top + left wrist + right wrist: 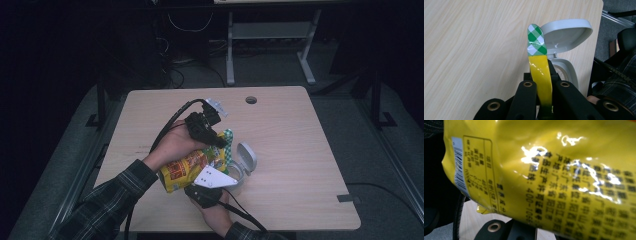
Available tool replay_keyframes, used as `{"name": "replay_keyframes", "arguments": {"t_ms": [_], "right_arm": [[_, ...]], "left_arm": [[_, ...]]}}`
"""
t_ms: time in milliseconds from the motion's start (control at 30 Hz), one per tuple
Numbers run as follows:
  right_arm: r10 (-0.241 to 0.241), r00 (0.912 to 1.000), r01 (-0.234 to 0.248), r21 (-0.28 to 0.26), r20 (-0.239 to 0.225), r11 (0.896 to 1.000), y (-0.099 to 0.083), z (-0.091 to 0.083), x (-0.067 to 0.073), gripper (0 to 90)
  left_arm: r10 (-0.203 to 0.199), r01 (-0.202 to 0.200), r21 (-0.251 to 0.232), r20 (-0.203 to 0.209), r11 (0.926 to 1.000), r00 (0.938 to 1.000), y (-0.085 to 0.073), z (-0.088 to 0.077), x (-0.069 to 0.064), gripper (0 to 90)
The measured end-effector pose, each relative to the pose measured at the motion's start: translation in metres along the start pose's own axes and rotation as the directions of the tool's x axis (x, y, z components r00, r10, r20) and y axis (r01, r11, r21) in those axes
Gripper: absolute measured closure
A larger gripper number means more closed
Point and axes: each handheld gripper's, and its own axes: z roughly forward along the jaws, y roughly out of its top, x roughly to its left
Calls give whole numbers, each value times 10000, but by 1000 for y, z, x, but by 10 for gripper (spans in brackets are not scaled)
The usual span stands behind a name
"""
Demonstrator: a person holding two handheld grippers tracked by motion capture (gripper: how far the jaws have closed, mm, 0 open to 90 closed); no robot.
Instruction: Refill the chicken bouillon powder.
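A yellow snack bag point(181, 172) hangs above the table, held between both hands. My left gripper point(219, 141) is shut on the bag's top seal, a yellow strip ending in a green-and-white checked tip point(536, 42); in the left gripper view the jaws point(545, 86) squeeze that strip. My right gripper point(205, 189), with its grey plate on top, sits under the bag's lower end. In the right gripper view the bag's printed back point(549, 170) lies across the jaws and hides the pads. A small grey container point(239, 172) with its lid point(566, 35) flipped open stands just right of the bag.
The wooden table point(295, 135) has a round cable hole point(251, 100) near its far edge and a grey tag point(347, 198) at the front right corner. Beyond it, a white desk frame point(270, 35) stands on the dark floor.
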Motion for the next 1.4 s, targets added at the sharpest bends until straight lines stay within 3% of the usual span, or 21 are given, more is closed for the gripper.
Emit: {"name": "replay_keyframes", "arguments": {"t_ms": [1400], "right_arm": [[85,9999,-86,-13,-66,10000,0,0,-1,897]], "left_arm": [[9,-9,81,-48,10000,10000,1,1,0,899]]}}
